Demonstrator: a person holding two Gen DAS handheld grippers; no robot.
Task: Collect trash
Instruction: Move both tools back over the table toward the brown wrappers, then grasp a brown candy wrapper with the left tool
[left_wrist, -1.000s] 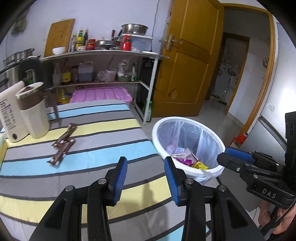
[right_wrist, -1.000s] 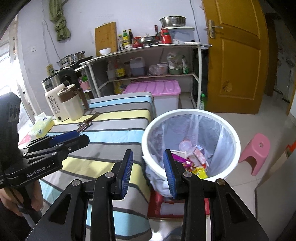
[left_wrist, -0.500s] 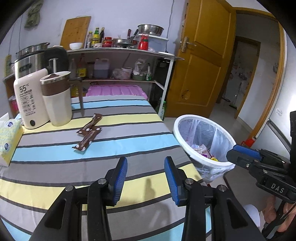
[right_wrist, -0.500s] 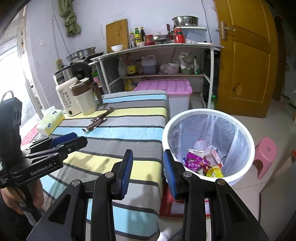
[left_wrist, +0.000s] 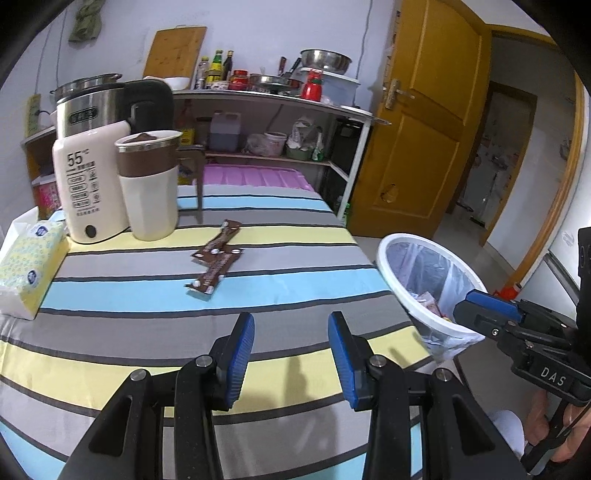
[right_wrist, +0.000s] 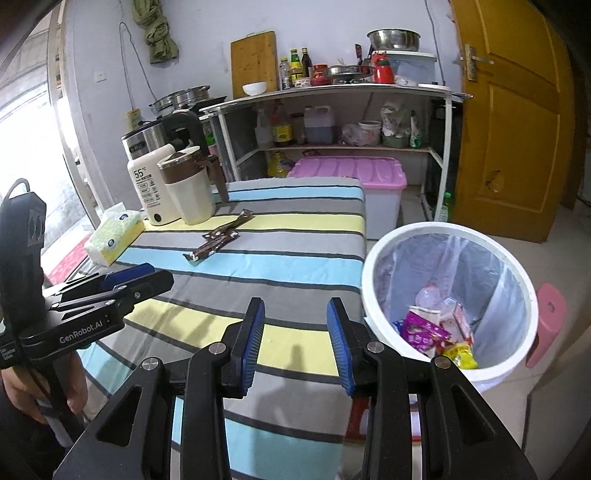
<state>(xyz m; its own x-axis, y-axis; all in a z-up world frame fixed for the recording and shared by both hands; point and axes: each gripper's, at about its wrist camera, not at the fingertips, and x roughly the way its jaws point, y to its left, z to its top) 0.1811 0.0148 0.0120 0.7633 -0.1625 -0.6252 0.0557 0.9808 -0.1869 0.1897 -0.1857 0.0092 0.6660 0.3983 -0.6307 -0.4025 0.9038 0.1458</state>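
Both grippers hover empty with fingers parted: the left gripper (left_wrist: 291, 354) points across the striped desk (left_wrist: 110, 295) at the brown wrappers (left_wrist: 216, 262), which lie well ahead of its fingers, a line-up that suggests the next pickup. The right gripper (right_wrist: 295, 343) sits beside the lined trash bin (right_wrist: 443, 232), which stands off the desk edge to the right of its fingers. Compared with a second ago, both views have swung from the bin toward the desk, so the wrappers now sit nearer centre.

Both wrist views look slantwise down across the striped table (left_wrist: 110, 295), sharing the bin (right_wrist: 373, 266).
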